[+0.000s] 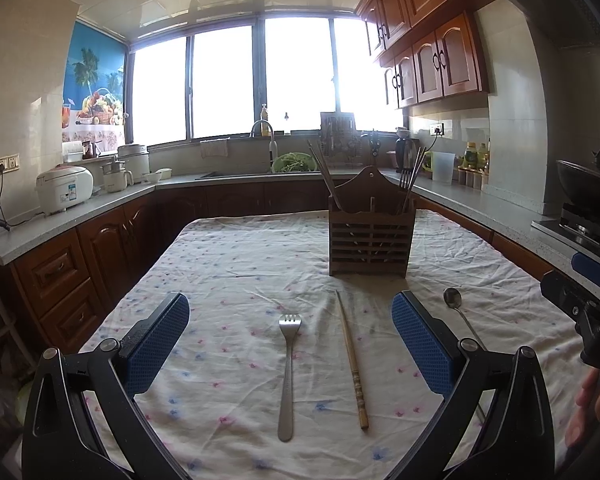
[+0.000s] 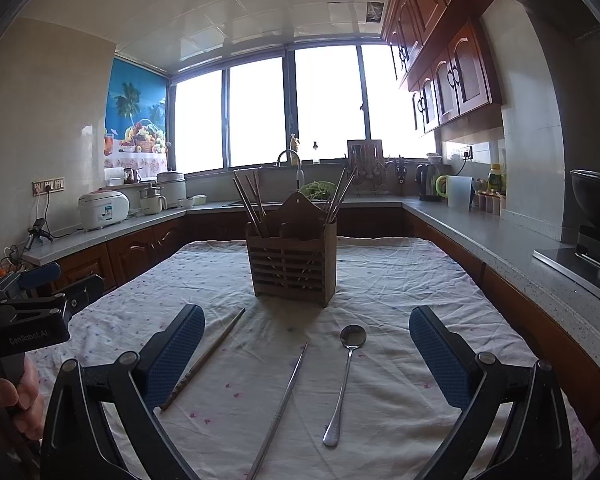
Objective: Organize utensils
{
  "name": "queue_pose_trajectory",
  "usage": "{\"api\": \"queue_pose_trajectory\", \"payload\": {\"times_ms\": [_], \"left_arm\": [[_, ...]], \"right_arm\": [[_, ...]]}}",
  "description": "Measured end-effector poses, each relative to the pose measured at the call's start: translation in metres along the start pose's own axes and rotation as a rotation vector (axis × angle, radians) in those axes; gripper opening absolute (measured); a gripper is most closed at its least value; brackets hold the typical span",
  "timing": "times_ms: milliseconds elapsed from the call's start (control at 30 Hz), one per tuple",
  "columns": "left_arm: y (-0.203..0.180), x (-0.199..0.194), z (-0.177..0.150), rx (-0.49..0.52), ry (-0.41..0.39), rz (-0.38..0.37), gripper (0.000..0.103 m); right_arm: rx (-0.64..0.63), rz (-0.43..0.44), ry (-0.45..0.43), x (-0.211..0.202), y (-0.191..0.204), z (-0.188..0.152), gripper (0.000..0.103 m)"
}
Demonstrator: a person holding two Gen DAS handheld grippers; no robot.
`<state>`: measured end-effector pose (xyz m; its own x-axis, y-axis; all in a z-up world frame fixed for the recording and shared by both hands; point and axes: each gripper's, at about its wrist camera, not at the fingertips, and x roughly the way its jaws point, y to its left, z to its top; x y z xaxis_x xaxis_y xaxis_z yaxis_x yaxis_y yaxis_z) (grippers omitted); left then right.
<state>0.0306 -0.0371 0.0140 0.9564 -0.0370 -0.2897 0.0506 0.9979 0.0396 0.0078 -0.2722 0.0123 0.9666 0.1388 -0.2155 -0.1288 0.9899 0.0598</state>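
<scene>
Left tongs (image 1: 290, 344) released above fork (image 1: 287, 372), wooden chopstick (image 1: 353, 364). Right tongs (image 2: 306, 354) released above spoon (image 2: 346, 376), metal chopstick (image 2: 282, 404). Wooden holder (image 2: 292, 260) at 12 o'clock on worktop (image 2: 400, 280).

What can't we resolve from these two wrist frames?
- Metal chopstick: near end cut off by the bottom edge of the right wrist view; absent from the left wrist view.
- Spoon: handle hidden behind the left gripper finger in the left wrist view.
- Fork: out of the right wrist view.
- Wooden utensil holder: slats hide the lower ends of its contents; count unclear.
- Right gripper: open, like the left.
</scene>
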Motion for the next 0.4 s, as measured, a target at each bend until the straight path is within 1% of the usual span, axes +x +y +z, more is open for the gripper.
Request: {"api": "queue_pose_trajectory", "payload": {"times_ms": [400], "left_arm": [[-0.0003, 0.0041, 0.0046, -0.013, 0.007, -0.012, 0.103]], "right_arm": [[0.010, -0.019, 0.020, 0.0052, -0.0068, -0.0002, 0.103]]}}
